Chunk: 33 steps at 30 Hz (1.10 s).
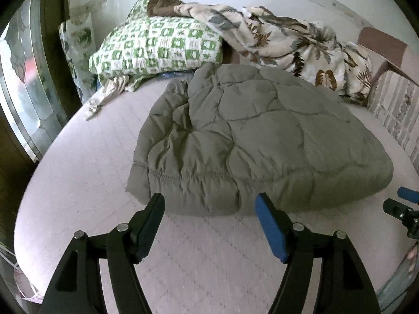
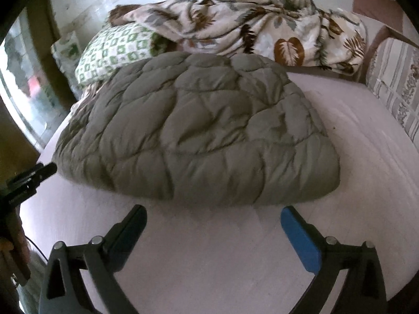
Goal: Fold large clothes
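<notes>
Nearest in each wrist view are the tools themselves. The left gripper (image 1: pixel 209 204) has its jaws spread apart with nothing between them, the tips hovering just short of the near edge of the grey-green quilted padded garment (image 1: pixel 251 141). The right gripper (image 2: pixel 213 213) stands wider still, jaws released and empty, also just short of that same near edge. No pad presses on cloth in either view.

The garment lies as a thick folded bundle on the pale pink quilted mattress of the bed (image 1: pixel 86 188), straight ahead of both sets of jaws and a little beyond them. Its long axis appears to run across the views, side to side, so the near edge faces both tools broadside. The left jaws face the end with the gathered, stitched hem; the right jaws face the rounder, plumper end. Each tool is about equally near its own end, so neither hand seems clearly better placed; a further fold would likely need both to take the near edge together, or the bundle may already count as folded.

Beyond the garment, on its far left, rests a green-and-white checked pillow (image 1: pixel 154 47). Behind the garment and to its far right sprawls a crumpled cream blanket printed with brown leaves (image 1: pixel 296 44). Past that, a striped floral cushion (image 1: pixel 395 112) leans at the bed's edge.
</notes>
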Tool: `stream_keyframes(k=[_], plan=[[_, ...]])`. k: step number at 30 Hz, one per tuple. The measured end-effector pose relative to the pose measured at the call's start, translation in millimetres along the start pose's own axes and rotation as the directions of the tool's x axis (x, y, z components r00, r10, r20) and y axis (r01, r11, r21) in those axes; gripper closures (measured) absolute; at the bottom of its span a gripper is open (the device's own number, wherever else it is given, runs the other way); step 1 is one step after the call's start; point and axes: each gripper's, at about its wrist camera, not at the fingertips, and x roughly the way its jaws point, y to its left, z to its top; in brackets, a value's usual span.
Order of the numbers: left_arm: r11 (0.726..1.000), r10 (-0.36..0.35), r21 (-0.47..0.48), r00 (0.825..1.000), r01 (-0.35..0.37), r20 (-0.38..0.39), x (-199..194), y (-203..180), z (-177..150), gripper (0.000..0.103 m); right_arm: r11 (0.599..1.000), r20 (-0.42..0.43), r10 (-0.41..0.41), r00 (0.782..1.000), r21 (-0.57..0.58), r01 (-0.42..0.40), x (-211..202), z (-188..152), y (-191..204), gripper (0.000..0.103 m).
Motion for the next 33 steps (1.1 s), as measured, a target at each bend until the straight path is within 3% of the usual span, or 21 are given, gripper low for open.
stream_keyframes(k=[9,21,33], plan=[[0.999,-0.043,-0.013,0.999,0.043,0.019,-33,-3,-19,0.027,1.000,-0.013,0.007,1.000,-0.005,-0.007,-16,-20,13,0.000],[0.999,0.009,-0.037,1.000,-0.009,0.005,-53,2,-36,0.025,0.998,0.012,0.040,0.999,-0.049,-0.039,-51,-44,40,0.000],[0.999,0.038,-0.020,0.996,-0.037,0.079,-94,0,-49,0.018,0.998,0.063,0.032,0.998,-0.047,-0.030,-81,-61,40,0.000]])
